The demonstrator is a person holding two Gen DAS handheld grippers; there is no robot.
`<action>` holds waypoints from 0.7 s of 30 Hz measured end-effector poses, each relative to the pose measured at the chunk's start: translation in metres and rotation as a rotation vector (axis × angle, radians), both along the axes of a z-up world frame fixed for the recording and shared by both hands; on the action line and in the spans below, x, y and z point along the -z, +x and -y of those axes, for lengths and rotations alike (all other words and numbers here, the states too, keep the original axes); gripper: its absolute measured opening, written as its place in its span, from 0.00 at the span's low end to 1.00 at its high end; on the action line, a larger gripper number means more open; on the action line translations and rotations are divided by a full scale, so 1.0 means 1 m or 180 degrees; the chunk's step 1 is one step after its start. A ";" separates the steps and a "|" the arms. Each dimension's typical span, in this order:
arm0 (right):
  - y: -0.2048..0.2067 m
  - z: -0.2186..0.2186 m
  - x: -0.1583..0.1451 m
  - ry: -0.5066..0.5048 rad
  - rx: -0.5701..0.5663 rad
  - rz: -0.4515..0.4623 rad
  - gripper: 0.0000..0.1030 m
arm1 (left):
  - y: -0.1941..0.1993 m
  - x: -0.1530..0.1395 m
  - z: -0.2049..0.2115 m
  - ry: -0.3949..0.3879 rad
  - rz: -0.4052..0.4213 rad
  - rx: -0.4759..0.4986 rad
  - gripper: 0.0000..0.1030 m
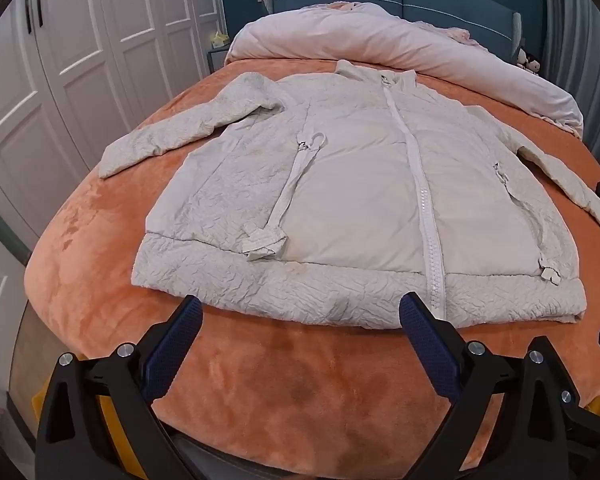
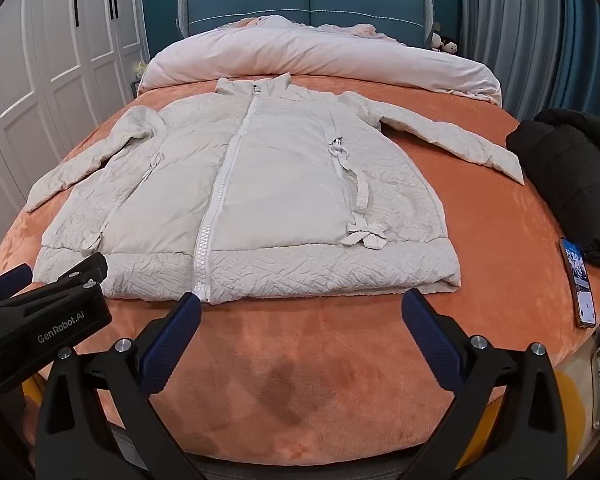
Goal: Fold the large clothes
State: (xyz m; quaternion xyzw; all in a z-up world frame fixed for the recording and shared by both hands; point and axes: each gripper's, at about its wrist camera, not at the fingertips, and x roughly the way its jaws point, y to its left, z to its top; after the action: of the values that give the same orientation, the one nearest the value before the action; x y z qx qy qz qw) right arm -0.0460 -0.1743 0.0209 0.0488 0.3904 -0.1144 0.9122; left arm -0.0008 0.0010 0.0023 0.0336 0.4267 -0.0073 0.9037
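Note:
A cream zip-up jacket (image 1: 360,200) lies flat, front up, on the orange bedspread (image 1: 300,392), sleeves spread to both sides, collar toward the headboard. It also shows in the right wrist view (image 2: 260,200). My left gripper (image 1: 300,316) is open and empty, hovering just short of the jacket's hem, left of the zipper. My right gripper (image 2: 300,312) is open and empty, just short of the hem, right of the zipper. The left gripper's body (image 2: 40,320) shows at the left of the right wrist view.
A pink duvet (image 2: 320,60) is bunched at the head of the bed. A black garment (image 2: 572,184) and a phone (image 2: 580,284) lie at the bed's right edge. White wardrobes (image 1: 60,80) stand to the left, a blue headboard (image 2: 308,0) behind.

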 end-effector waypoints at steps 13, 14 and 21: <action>0.000 0.000 0.001 0.0018 0.0004 -0.0002 0.95 | -0.002 0.003 0.001 0.0013 -0.0020 -0.0002 0.94; -0.001 0.001 0.000 0.0020 0.0003 -0.0006 0.95 | -0.002 0.003 0.001 0.0015 -0.0019 -0.0004 0.94; 0.000 -0.002 0.003 0.0024 0.0006 -0.0012 0.95 | -0.001 0.003 0.001 0.0020 -0.0022 -0.0003 0.93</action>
State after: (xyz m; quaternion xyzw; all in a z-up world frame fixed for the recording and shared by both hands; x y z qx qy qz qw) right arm -0.0455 -0.1728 0.0184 0.0523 0.3926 -0.1140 0.9111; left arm -0.0021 -0.0004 -0.0010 0.0362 0.4299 -0.0056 0.9021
